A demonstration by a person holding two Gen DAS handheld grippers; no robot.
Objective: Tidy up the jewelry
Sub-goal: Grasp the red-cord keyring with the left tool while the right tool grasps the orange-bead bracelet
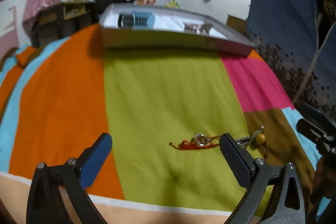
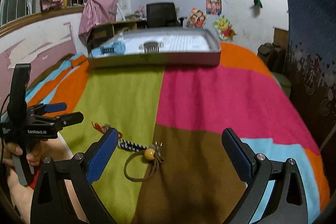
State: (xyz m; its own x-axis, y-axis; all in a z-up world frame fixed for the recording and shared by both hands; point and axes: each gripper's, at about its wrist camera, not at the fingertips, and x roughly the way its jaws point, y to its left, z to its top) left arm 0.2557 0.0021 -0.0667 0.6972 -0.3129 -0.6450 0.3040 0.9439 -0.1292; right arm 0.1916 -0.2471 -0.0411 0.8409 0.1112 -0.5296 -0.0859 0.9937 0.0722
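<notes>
A red cord bracelet (image 1: pixel 195 143) with a silver ring lies on the green patch of the bedspread, just ahead of my open left gripper (image 1: pixel 166 152) and near its right finger. A black-and-white striped band (image 2: pixel 130 145) lies between the bracelet and a brown hair tie with a yellow bead (image 2: pixel 150 153). My right gripper (image 2: pixel 170 150) is open just behind the hair tie, with nothing between its fingers. The red bracelet (image 2: pixel 100 126) peeks out above the right gripper's left finger. The bead (image 1: pixel 261 137) also shows in the left wrist view.
A shallow grey tray (image 2: pixel 155 61) stands at the far end of the bed, holding a light blue clip (image 2: pixel 111 48) and a dark clip (image 2: pixel 151 46). A hand (image 2: pixel 12 150) holds the left gripper (image 2: pixel 67 112). A dark curtain (image 1: pixel 283 24) hangs on the right, and a desk and chair stand behind the tray.
</notes>
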